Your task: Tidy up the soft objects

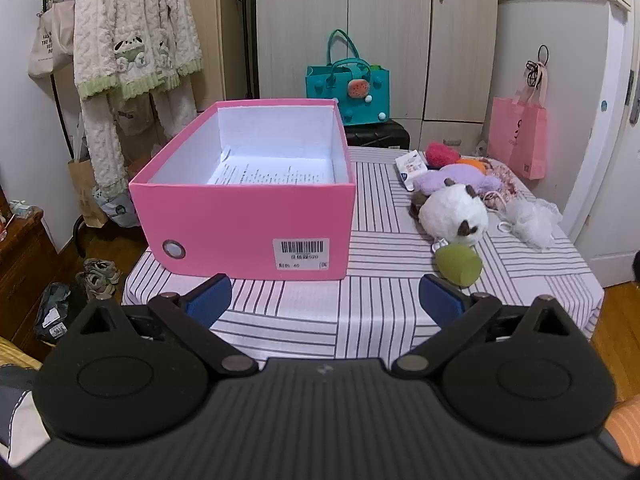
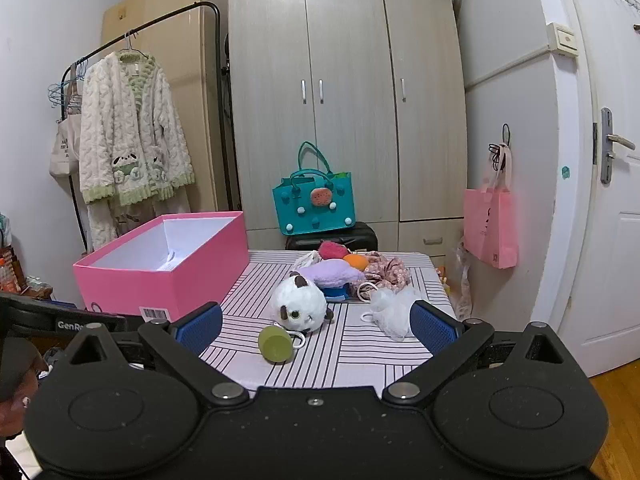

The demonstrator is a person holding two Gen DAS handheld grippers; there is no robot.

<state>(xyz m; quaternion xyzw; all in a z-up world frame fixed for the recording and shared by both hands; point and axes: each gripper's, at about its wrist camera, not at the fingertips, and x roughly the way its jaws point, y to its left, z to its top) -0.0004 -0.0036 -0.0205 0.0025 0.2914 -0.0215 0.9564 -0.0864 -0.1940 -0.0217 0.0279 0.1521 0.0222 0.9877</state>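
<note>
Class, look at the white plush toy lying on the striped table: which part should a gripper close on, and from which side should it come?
Grip the white plush toy across its round body, coming from above with the right gripper. Its ears and feet look too small to hold, and the purple plush crowds its far side.

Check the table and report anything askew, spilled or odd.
Nothing is spilled or damaged. The soft items are heaped loosely on the table, not yet sorted: the white plush toy lies toppled, with a green sponge on its side in front of it. The pink box holds only paper. Both hand-held grippers hang open.
</note>
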